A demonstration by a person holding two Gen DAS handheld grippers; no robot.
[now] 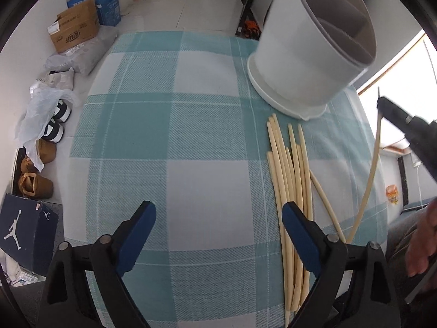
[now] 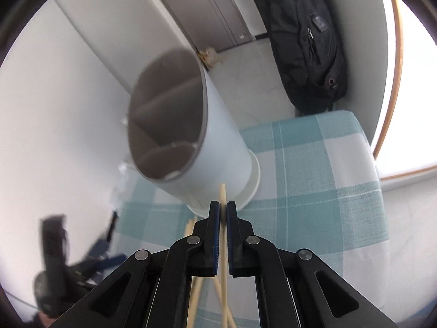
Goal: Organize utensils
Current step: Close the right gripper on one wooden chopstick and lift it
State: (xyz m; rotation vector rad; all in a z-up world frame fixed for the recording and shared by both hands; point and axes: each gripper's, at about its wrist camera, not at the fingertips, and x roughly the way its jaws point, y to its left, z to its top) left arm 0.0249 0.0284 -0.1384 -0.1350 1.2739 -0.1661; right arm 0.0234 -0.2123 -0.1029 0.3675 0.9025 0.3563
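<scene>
In the left wrist view, a table covered by a teal and white checked cloth [image 1: 169, 125] is seen from above. A white utensil holder [image 1: 308, 54] with inner dividers stands on a white saucer-like base at the far right of the cloth. A loose bundle of pale chopsticks [image 1: 289, 180] lies on the cloth in front of the holder, running from near to far. The left gripper [image 1: 218, 224] is held low at the near edge, its blue-padded jaws spread wide with nothing between them; the right pad sits just over the near ends of the bundle, and whether it touches them cannot be told. At the right edge, the right gripper [image 1: 404, 120] is seen from the side, raised above the table, with a single chopstick [image 1: 368, 180] slanting down from it towards the cloth. Only this view shows the floor to the left, where cardboard boxes [image 1: 76, 24], shoes [image 1: 35, 183] and a dark shoe box [image 1: 27, 229] are lined up.

In the right wrist view, the right gripper [image 2: 223, 213] is seen from behind, its jaws closed almost fully on the single chopstick [image 2: 223, 246], whose tip rises a little above the pads. The utensil holder [image 2: 191, 136] stands just beyond the tip, its grey divided interior open to the camera. The bundle [image 2: 192, 287] is seen below the jaws. The left gripper [image 2: 103, 248] appears blurred at the near left. Only this view shows a black backpack [image 2: 306, 41] against the far wall.
</scene>
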